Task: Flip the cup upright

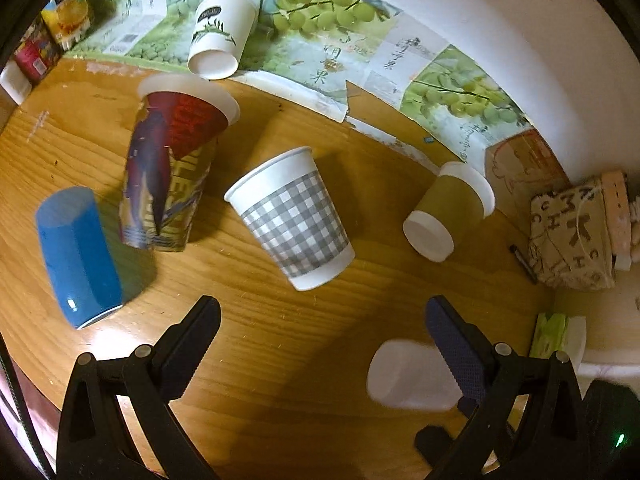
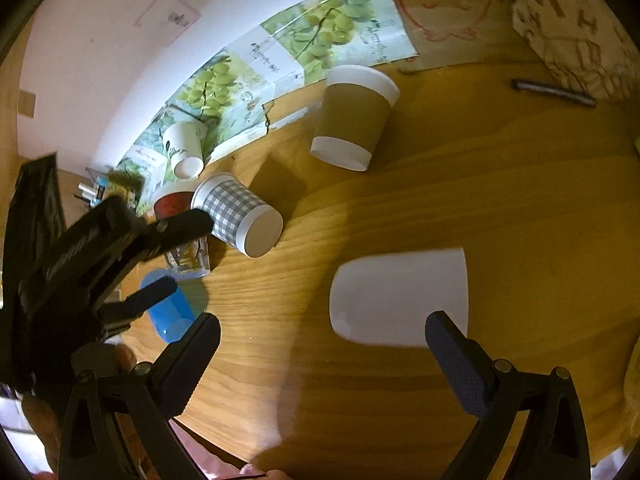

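Note:
Several cups stand upside down on the wooden table [image 1: 280, 340]. A grey-checked paper cup [image 1: 296, 220] stands just beyond my open, empty left gripper [image 1: 320, 316]; it also shows in the right wrist view [image 2: 240, 216]. A plain white cup [image 2: 400, 300] lies just ahead of my open, empty right gripper [image 2: 324, 328], near its right finger; it also shows blurred in the left wrist view [image 1: 408, 376]. A brown-sleeved cup [image 1: 452, 212] stands farther right, also in the right wrist view [image 2: 356, 116]. My left gripper [image 2: 180, 248] shows open at the left of the right wrist view.
A blue cup [image 1: 76, 256], a tall printed cup [image 1: 168, 176] with a red cup [image 1: 192, 116] on it, and a white leaf-print cup [image 1: 220, 36] stand left and back. Grape-print cardboard [image 1: 340, 40] lines the wall. A patterned paper bag [image 1: 572, 236] and a pen [image 2: 552, 92] lie right.

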`<state>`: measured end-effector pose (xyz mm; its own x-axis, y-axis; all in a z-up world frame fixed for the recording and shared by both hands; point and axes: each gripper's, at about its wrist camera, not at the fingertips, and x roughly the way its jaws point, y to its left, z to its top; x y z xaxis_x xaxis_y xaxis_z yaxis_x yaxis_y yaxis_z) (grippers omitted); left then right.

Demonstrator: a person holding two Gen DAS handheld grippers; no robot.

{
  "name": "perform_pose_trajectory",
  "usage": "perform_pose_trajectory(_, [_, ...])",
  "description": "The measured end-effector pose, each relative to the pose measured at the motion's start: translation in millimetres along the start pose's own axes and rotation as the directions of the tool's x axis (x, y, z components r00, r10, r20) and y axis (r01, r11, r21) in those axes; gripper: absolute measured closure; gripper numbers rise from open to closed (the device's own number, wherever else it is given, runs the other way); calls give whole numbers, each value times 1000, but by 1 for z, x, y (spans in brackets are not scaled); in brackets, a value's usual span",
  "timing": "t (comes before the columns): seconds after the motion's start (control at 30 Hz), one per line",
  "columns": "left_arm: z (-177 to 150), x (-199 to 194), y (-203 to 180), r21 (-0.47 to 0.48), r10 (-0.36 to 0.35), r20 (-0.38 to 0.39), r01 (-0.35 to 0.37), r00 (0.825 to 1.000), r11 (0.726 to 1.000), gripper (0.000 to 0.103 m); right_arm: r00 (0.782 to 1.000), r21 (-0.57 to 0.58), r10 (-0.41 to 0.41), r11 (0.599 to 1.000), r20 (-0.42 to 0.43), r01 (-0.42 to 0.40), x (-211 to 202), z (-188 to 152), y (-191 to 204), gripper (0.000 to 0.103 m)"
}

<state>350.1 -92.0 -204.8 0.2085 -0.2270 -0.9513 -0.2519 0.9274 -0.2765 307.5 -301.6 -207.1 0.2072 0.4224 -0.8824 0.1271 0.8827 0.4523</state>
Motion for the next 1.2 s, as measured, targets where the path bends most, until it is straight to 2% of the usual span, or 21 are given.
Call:
perform_pose_trajectory(0.17, [10,13,5,-47,4,-20,-5,1000,999,1,999,-18,-8,1000,-44,7,9,5,2,0])
perform_pose_trajectory(0.43, [25,33,9,-88,22,-40,-25,999,996,1,998,-9,-35,999,-55,35,14,12,-5,0])
perform_pose_trajectory(0.6, [30,46,11,-107,23,-76,-31,997,994,5,997,-13,-46,999,-56,46,18,16,-7,1])
perform_pose_trajectory(0.8, [31,53,14,-117,20,-95,-31,995,993,13,997,-24,-51,998,-65,49,22,18,-6,0])
perform_pose_trajectory(1.2, [33,65,18,-154,-28,-147,5,989,988,37,996,-27,-55,998,-74,53,26,19,-4,0])
